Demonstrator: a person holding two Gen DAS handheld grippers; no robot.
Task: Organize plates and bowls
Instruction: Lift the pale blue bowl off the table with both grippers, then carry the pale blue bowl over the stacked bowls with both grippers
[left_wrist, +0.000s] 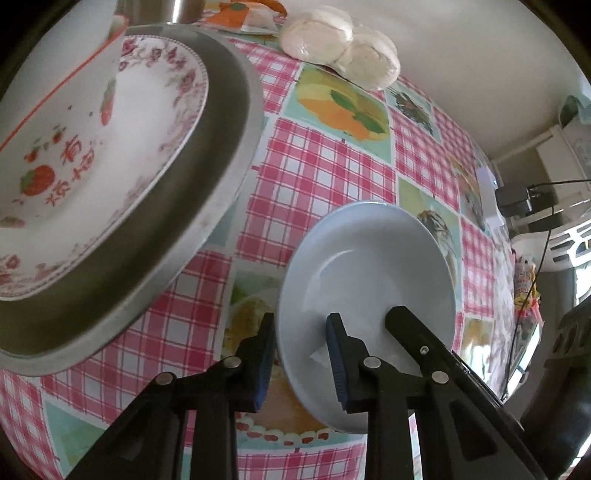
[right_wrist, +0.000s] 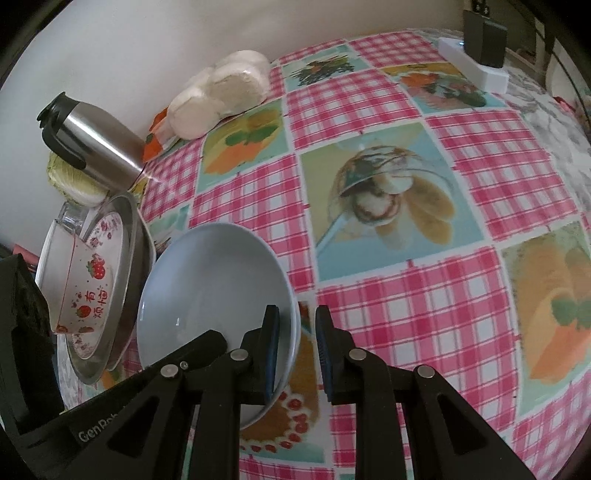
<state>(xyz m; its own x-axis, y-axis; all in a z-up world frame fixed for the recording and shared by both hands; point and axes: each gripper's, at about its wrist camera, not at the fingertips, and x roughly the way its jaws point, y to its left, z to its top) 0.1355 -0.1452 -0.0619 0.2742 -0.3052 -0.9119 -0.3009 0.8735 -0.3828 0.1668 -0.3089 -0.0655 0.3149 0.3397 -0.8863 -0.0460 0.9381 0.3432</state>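
A pale blue shallow plate (left_wrist: 365, 266) lies on the checked tablecloth, and both grippers straddle its rim from opposite sides. My left gripper (left_wrist: 301, 363) is open, with the plate's near left rim between its fingers. My right gripper (right_wrist: 297, 354) is open, with the plate's (right_wrist: 210, 280) right rim between its fingers; its finger also shows over the plate in the left wrist view. A floral plate (left_wrist: 147, 140) sits in a metal tray (left_wrist: 221, 155), with a strawberry bowl (left_wrist: 48, 122) on it. The strawberry bowl (right_wrist: 85, 291) also shows left in the right wrist view.
A steel thermos (right_wrist: 96, 144), a cabbage (right_wrist: 74, 181) and a bag of white buns (right_wrist: 221, 96) stand along the wall. A white power strip with a black plug (right_wrist: 476, 59) lies at the table's far right corner.
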